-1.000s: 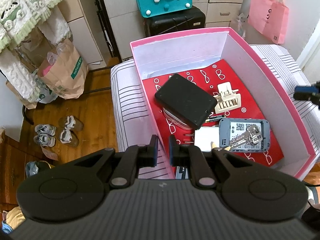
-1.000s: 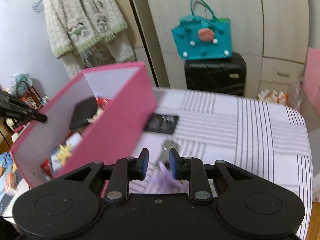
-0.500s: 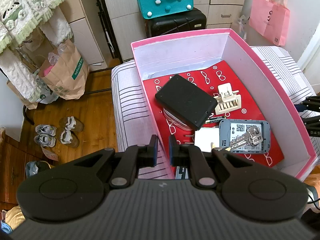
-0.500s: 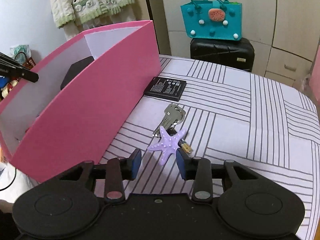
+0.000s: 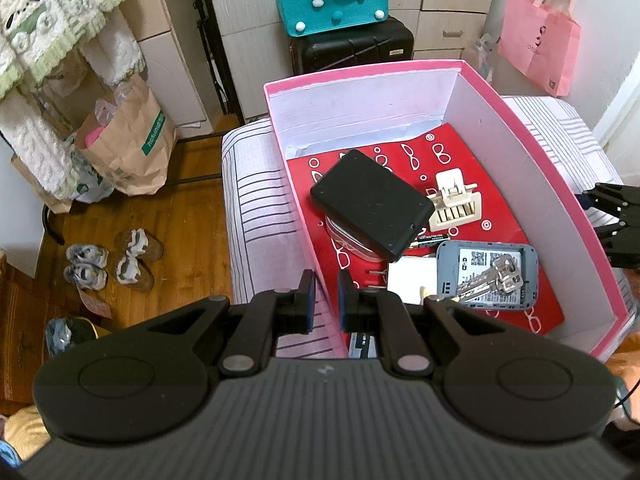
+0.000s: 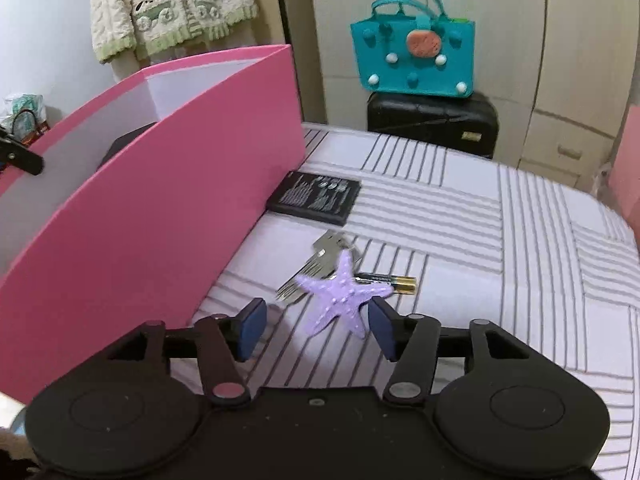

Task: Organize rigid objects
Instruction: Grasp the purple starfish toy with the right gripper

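Note:
A pink box [image 5: 520, 148] stands on the striped bed cover [image 6: 500, 240]. My left gripper [image 5: 325, 300] is shut on the box's near left wall. Inside the box lie a black case [image 5: 372, 204], a cream clip [image 5: 456, 204], a small battery [image 5: 432, 239] and a grey device [image 5: 452, 256] with keys [image 5: 496, 280] on it. Outside the box, a purple starfish [image 6: 340, 296] lies across a bunch of keys [image 6: 320, 264] and a battery [image 6: 392, 280]. My right gripper [image 6: 316, 329] hovers low over the starfish. Its jaws are opening, the starfish lies between them, and the pads do not touch it.
A flat black battery pack [image 6: 316, 198] lies against the pink box's outer wall [image 6: 160, 232]. Beyond the bed stand a black suitcase [image 6: 432, 124] with a teal bag [image 6: 412, 60] on top. Shoes [image 5: 112, 260] and a paper bag [image 5: 128, 140] sit on the wooden floor at the left.
My right gripper has come down and closer to the starfish, and its jaws have spread from nearly shut to wide. The left gripper has kept still on the box wall.

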The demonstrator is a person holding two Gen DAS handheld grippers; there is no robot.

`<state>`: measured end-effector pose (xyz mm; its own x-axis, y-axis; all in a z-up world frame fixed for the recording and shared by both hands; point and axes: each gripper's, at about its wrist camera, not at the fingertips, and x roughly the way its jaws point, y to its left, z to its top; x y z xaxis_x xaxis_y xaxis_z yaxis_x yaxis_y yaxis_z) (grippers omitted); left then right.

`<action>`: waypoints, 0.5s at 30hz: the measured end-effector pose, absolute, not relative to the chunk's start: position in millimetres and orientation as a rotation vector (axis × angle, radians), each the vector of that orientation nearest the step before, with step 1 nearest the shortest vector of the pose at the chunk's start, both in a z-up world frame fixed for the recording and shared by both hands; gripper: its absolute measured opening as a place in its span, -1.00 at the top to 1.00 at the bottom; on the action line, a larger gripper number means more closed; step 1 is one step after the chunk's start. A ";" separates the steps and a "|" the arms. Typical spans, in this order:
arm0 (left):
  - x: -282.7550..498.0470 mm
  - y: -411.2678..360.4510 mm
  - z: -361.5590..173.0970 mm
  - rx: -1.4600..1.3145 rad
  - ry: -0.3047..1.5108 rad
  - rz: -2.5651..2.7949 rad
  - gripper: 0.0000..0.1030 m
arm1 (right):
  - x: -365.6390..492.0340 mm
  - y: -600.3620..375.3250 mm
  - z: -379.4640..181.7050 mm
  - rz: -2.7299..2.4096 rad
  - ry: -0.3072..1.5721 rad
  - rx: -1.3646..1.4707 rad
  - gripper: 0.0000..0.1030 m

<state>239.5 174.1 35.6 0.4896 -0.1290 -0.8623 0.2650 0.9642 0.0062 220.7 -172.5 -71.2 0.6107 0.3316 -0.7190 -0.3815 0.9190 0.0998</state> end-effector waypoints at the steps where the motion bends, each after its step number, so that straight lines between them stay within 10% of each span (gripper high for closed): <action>1: 239.4 173.8 35.8 0.146 1.034 -0.241 0.80 | 222.1 -174.0 -72.5 0.388 0.805 -0.064 -0.26; 15: 239.6 172.4 35.7 0.144 1.035 -0.242 0.80 | 218.5 -172.8 -79.4 0.349 0.729 -0.092 -0.34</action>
